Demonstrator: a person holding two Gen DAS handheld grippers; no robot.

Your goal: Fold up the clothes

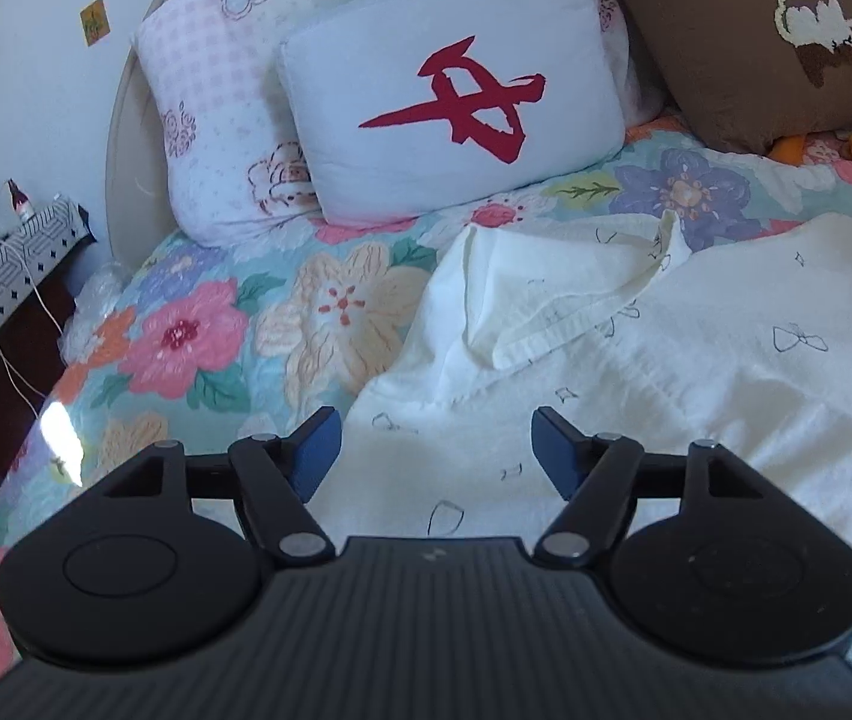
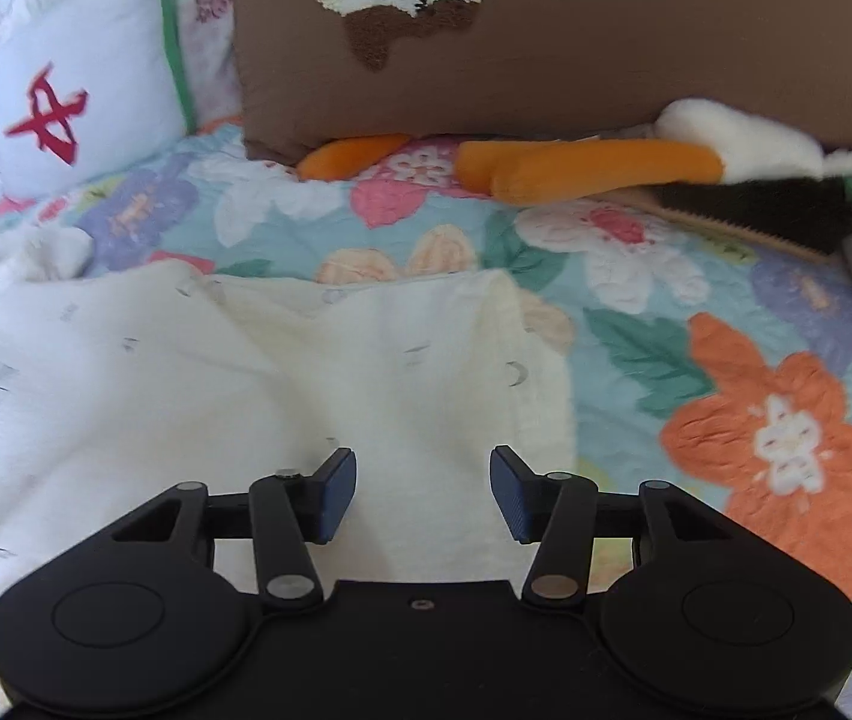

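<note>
I hold the left gripper and the right gripper both spread and empty above the cream garment lying rumpled on the bed, so I think the next move is pinching its edges to fold.

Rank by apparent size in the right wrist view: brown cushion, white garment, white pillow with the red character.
1-2. Cream-white printed garment and brown embroidered cushion: alike, and the garment lies nearer the camera, so unranked.
3. White pillow with red character.
</note>
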